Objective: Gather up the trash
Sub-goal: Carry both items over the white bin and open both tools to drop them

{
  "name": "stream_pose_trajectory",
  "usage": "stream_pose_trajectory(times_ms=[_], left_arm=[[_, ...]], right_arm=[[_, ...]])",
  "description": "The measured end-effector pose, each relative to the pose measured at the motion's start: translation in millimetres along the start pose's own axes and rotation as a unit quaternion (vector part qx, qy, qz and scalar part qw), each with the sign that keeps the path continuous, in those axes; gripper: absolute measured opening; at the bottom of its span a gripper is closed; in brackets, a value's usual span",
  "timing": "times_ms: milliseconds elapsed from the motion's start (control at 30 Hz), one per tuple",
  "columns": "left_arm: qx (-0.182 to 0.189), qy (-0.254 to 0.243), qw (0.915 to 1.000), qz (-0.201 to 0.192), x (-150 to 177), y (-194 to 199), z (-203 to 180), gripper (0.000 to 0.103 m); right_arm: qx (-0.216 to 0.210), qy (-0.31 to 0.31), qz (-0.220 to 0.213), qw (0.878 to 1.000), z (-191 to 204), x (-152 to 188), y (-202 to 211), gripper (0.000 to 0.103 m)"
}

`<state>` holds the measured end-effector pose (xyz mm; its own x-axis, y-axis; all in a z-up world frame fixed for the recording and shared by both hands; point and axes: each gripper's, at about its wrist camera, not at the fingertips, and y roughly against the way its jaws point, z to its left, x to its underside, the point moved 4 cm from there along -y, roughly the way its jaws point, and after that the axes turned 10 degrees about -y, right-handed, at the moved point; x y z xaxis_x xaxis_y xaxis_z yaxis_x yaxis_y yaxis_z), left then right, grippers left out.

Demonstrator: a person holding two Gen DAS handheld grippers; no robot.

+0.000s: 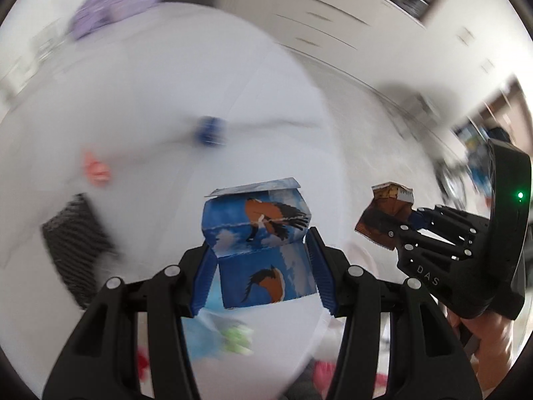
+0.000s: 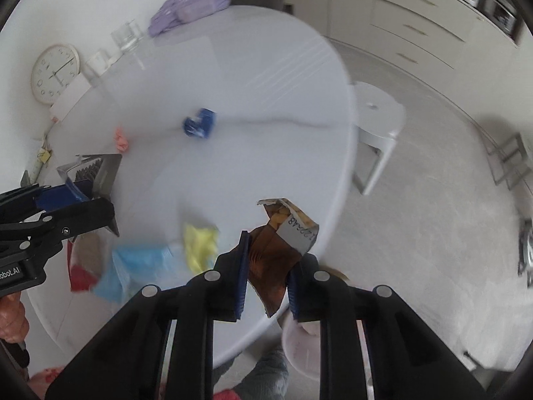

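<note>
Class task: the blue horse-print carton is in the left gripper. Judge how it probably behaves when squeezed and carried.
The blue carton, pinched by the left gripper, is creased and dented, so it likely crushes easily. It hangs level from a side pinch, suggesting it is light, probably empty. Printed card may slip a little.

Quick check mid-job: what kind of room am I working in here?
Most likely a home dining or living room: a round white table strewn with wrappers, a wall clock leaning beside it, and cream drawer cabinets along the wall.
</note>
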<state>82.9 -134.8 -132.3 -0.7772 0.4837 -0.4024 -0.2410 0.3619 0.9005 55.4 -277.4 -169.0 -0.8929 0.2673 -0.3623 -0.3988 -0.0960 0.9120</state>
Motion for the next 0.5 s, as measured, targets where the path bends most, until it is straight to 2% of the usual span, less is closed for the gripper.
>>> stream_pose_trajectory(times_ms=[100,267,400,500], left_arm=[[0.035,-0.056,0.9977,0.013,6,-4,-59,0.051],[0.072,-0.138,0.9863,0.055,24,-28,-151,0.051],[0.077,-0.183,0.9769,0.079,37,-43,-201,0.051],[0.075,-0.205,0.9717,0.09,43,-48,-230,0.051]], right_arm=[[0.02,-0.044,-0.008,0.999,-48,38,30,0.02],[0.061,-0.111,-0.014,0.992,-127,104,66,0.021],[0.065,-0.164,-0.016,0.984,-178,137,81,0.021],[0.065,-0.184,-0.023,0.981,-200,151,90,0.021]])
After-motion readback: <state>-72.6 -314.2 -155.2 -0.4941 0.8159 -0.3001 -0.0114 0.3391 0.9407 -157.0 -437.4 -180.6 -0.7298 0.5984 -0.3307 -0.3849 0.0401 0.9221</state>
